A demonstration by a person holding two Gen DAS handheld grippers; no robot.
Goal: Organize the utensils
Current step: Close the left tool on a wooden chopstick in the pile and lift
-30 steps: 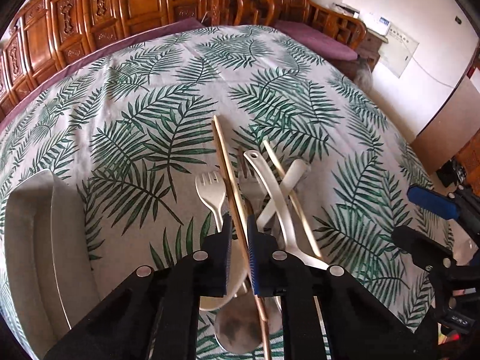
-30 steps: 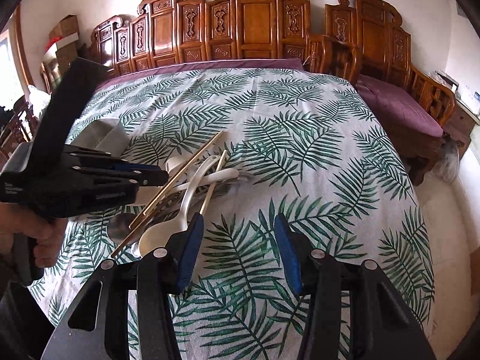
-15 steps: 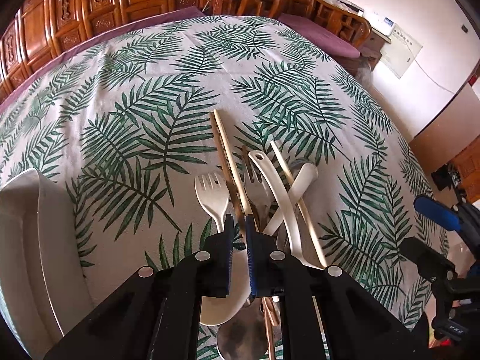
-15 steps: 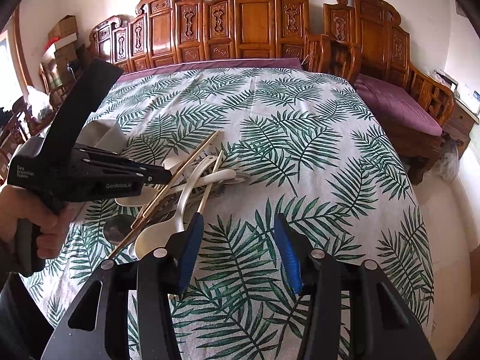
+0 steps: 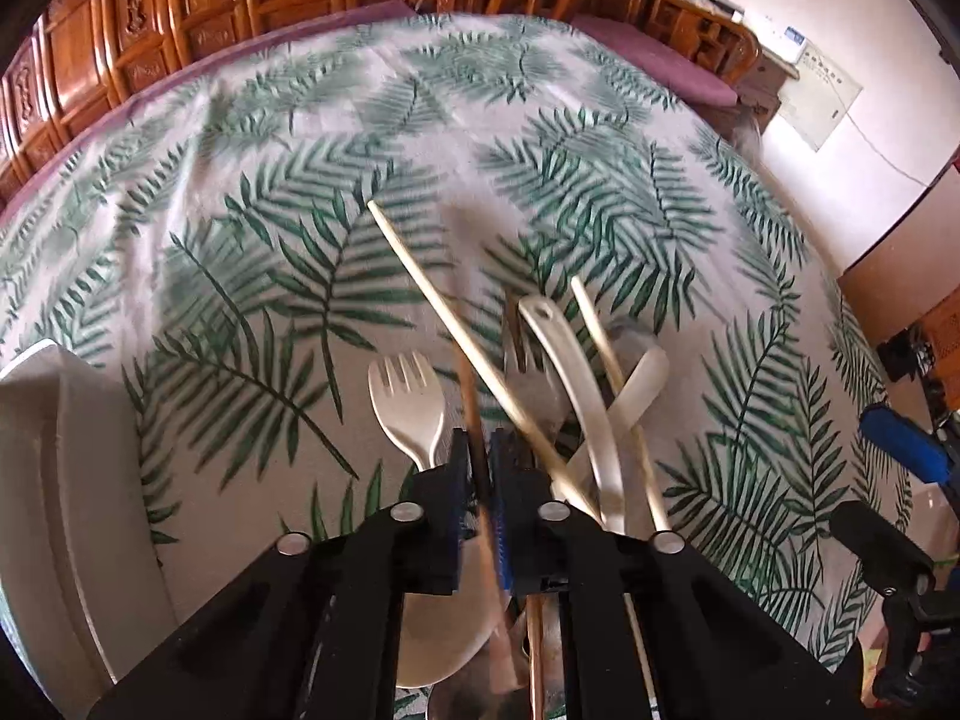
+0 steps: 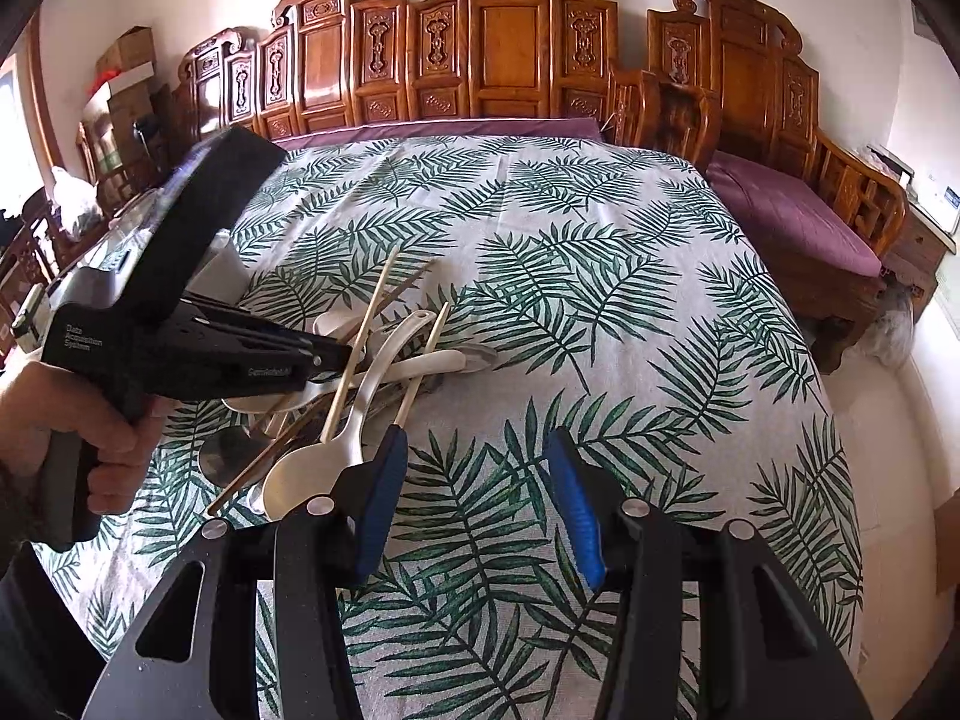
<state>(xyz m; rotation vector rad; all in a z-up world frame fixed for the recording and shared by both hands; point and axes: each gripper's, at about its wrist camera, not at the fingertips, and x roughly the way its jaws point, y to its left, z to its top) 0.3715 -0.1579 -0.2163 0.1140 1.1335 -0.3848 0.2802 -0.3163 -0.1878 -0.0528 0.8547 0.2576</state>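
The pile of utensils (image 6: 360, 396) lies on the leaf-print tablecloth (image 6: 570, 276), toward its near-left part as seen from the right gripper's camera. In it are pale chopsticks (image 5: 618, 396), a white spoon (image 6: 312, 474) with its bowl nearest the viewer, a cream fork (image 5: 408, 402) with tines pointing to twelve o'clock, and a metal spoon (image 6: 219, 459) at the pile's eight o'clock edge.

The left gripper (image 5: 478, 483) sits right over the pile with its blue-padded jaws drawn tight onto a brown chopstick (image 5: 474, 438), which runs between the pads toward twelve o'clock. A second, lighter chopstick (image 5: 444, 318) slants up from just right of the pads toward eleven o'clock, its tip raised above the cloth; whether it is also pinched I cannot tell, as that part is blurred. A hand (image 6: 78, 420) grips the handle of this tool at nine o'clock in the right camera's view.

The right gripper (image 6: 474, 498) hangs near the pile's four o'clock side, jaws spread wide with only cloth between them; its left pad is just beside the white spoon's handle.

A white tray (image 5: 54, 480) sits at the left camera's eight o'clock. Carved wooden benches (image 6: 510, 54) with purple cushions (image 6: 792, 222) ring the far side.
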